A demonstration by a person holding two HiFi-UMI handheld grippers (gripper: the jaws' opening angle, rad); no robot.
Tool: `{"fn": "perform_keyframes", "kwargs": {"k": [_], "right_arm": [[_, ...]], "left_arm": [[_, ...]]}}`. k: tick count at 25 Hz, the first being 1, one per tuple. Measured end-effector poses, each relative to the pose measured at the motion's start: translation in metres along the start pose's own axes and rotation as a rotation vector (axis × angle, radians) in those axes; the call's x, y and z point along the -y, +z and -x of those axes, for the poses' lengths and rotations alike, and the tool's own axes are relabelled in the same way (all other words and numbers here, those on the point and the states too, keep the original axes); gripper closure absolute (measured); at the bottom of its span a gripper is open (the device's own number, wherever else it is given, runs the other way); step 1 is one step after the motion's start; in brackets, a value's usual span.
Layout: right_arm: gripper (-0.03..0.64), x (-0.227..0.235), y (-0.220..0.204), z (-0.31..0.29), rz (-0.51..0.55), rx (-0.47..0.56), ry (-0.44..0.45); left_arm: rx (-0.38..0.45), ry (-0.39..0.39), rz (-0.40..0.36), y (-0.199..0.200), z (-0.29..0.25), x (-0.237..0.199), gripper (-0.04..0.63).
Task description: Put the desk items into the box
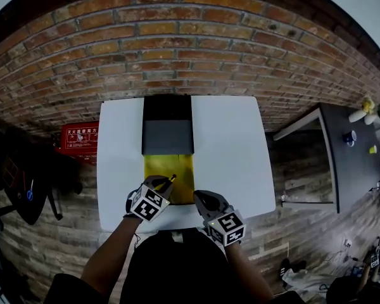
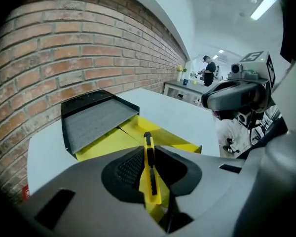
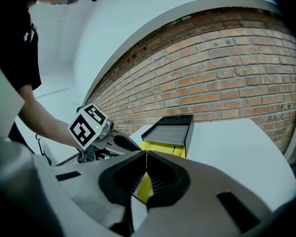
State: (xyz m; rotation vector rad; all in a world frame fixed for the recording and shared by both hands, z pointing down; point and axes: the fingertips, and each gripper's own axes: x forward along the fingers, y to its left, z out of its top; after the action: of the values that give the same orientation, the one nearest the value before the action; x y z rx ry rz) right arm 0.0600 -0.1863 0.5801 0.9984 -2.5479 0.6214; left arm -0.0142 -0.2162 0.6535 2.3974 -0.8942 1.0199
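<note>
My left gripper [image 1: 163, 186] is shut on a yellow utility knife [image 1: 170, 180], whose tip points forward over the near end of the open yellow box [image 1: 169, 167]. In the left gripper view the knife [image 2: 149, 168] stands edge-up between the pads, with the yellow box [image 2: 136, 132] just ahead. The box's black lid with its grey lining [image 1: 168, 137] lies flat behind it, toward the wall. My right gripper [image 1: 201, 201] hovers at the box's near right corner. Its jaws [image 3: 145, 154] are shut with nothing in them. From there I see the left gripper [image 3: 119, 143] beside the box [image 3: 164, 147].
The white table [image 1: 231, 151] stands against a brick wall [image 1: 177, 49]. A red sign [image 1: 79, 138] leans on the floor to the left. A dark desk [image 1: 351, 151] with small items is at the right. A person [image 2: 208, 69] stands far off.
</note>
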Motion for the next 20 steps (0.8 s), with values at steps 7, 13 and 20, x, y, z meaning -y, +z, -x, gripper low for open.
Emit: {"fn": "perform_keyframes", "kwargs": {"k": [7, 13, 20], "right_arm": [[0.595, 0.009, -0.006, 0.005, -0.024, -0.009, -0.029], [0.595, 0.016, -0.013, 0.009, -0.038, -0.021, -0.046], [0.595, 0.02, -0.019, 0.013, -0.057, -0.028, -0.059]], "left_arm": [[-0.063, -0.069, -0.057, -0.006, -0.023, 0.014, 0.521], [-0.12, -0.103, -0.095, -0.017, -0.04, 0.022, 0.522], [-0.169, -0.131, -0.138, -0.029, -0.053, 0.028, 0.521]]}}
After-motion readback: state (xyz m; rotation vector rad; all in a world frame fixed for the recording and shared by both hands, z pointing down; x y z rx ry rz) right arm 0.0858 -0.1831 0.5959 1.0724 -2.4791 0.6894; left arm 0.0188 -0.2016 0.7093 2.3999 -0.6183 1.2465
